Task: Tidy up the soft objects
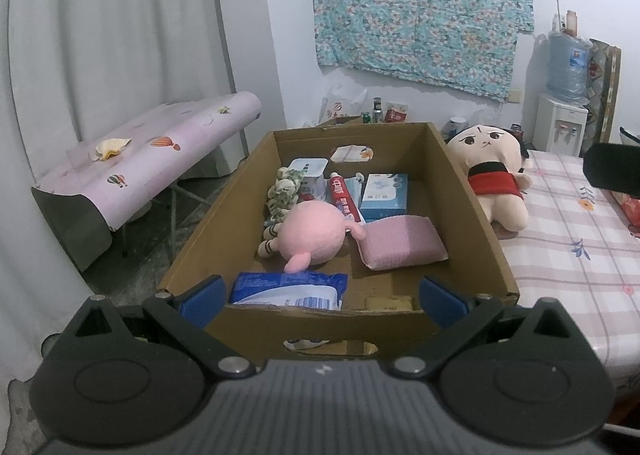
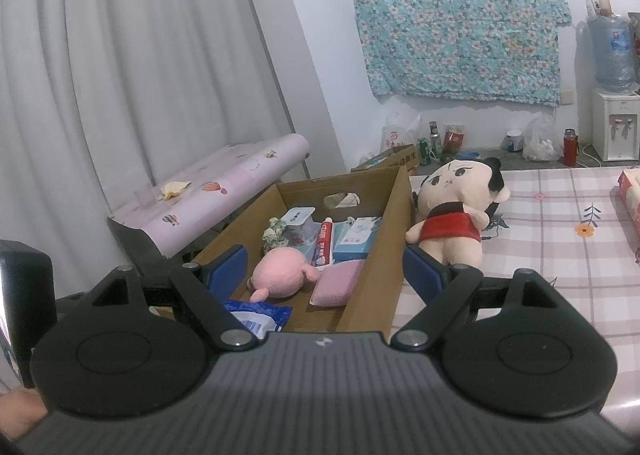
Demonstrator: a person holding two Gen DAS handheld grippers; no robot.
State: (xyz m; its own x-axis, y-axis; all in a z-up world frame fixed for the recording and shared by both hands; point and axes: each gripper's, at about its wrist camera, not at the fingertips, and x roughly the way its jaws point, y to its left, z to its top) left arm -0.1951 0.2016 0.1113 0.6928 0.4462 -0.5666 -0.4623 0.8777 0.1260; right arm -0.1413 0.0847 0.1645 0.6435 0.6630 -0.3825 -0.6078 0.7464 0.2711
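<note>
Left gripper [image 1: 322, 297]: low centre of its own view, tilted down toward the near end of the cardboard box [image 1: 472, 215]. Blue fingers [image 1: 200, 297] spread wide, released, nothing between them; the box's near wall lies in the gap.

Right gripper [image 2: 326, 269]: low centre of its view, angled slightly down. Jaws wide apart and empty, straddling the box's right wall, one finger over the box interior, the other over the checked tablecloth [image 2: 560, 275].

Box contents, counted in the left view:
- one pink plush toy [image 1: 314, 233], middle of the box
- one pink sponge pad [image 1: 404, 243], just right of it, touching
- one green-and-white striped soft toy [image 1: 282, 195], along the left wall
- one toothpaste tube [image 1: 344, 201]
- one blue-and-white carton [image 1: 384, 195]
- one white tub [image 1: 308, 173], far end
- one blue wipes pack [image 1: 288, 289], near wall

Outside the box: one doll in a red top [image 1: 494, 175], lying on the tablecloth against the box's right wall, centre right of frame.
</note>
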